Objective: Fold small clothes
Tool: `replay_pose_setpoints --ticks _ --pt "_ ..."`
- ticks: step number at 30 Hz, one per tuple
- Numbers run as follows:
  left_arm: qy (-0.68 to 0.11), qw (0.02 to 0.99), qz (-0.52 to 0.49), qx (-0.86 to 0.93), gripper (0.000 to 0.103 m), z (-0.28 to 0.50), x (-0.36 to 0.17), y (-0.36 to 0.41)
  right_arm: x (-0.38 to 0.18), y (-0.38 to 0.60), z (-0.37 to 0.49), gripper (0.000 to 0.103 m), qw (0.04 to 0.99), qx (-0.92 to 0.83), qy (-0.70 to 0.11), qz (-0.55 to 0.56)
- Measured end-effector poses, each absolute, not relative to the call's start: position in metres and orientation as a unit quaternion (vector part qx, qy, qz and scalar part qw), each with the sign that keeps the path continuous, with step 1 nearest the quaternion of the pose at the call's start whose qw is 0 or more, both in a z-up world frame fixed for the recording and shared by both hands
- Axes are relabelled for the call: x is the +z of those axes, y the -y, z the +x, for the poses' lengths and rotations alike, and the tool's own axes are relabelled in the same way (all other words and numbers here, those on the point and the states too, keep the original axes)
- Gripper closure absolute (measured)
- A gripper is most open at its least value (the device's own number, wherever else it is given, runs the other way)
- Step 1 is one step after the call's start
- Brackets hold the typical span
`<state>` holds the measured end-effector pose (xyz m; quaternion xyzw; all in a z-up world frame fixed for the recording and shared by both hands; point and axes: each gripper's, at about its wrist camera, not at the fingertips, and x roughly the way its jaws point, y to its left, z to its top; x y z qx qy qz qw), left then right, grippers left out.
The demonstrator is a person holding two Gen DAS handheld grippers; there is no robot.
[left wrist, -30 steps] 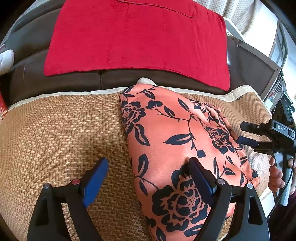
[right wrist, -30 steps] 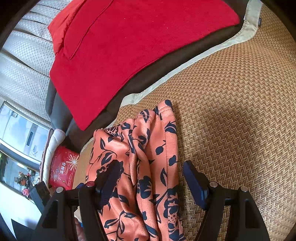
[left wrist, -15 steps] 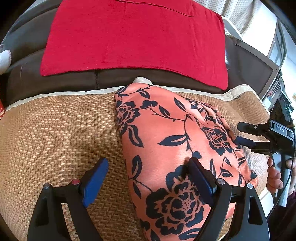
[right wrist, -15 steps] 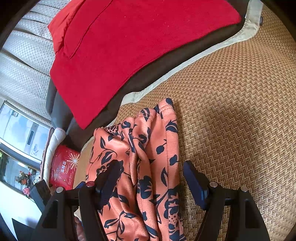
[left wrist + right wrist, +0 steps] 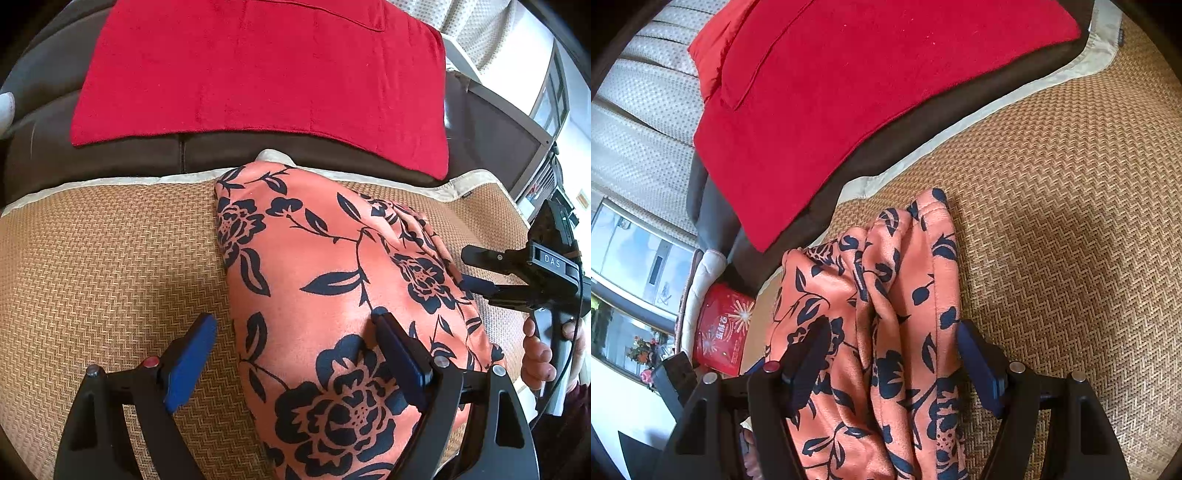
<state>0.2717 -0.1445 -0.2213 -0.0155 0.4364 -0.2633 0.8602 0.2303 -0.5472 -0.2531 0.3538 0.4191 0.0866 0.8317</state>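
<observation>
The orange floral garment (image 5: 332, 295) lies folded into a long, narrow bundle on the woven mat (image 5: 110, 266), its far end touching the mat's pale far border just short of the brown sofa back, where a red cloth (image 5: 258, 74) is draped. Over the last second almost nothing in the cloth itself has changed: its outline and folds read the same. Only the left wrist view has drifted a little, so the bundle now sits slightly more to the left of the picture and more of the mat's right far corner shows.

The left claw (image 5: 295, 354) stands wide open, its left pad over bare mat and its right pad resting on or just above the top of the bundle; I cannot tell whether it presses. The right claw (image 5: 890, 365) is also spread, straddling the near end of the garment with a pad on either side of the folded layers, not pinching them. In the left view the right claw comes in from the bundle's right edge, with the person's hand (image 5: 539, 354) on its grip.

My reading is that this is a pause between folds: the lengthwise folds look done, and a crosswise fold, or a tidying of the loose ridges seen in the right view, seems still to come.
</observation>
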Motion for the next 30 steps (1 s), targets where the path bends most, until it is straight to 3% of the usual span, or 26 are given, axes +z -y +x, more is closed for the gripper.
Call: replay_pose_setpoints --ticks 17,30 --pt "-0.483 0.799 -0.096 -0.345 0.015 0.301 -0.232 0.133 -0.264 0.556 0.239 0.029 0.827 0.075 -0.426 0.359" --pt "-0.499 0.802 -0.059 -0.321 0.015 0.301 -0.246 0.136 -0.271 0.544 0.246 0.029 0.82 0.083 -0.441 0.354"
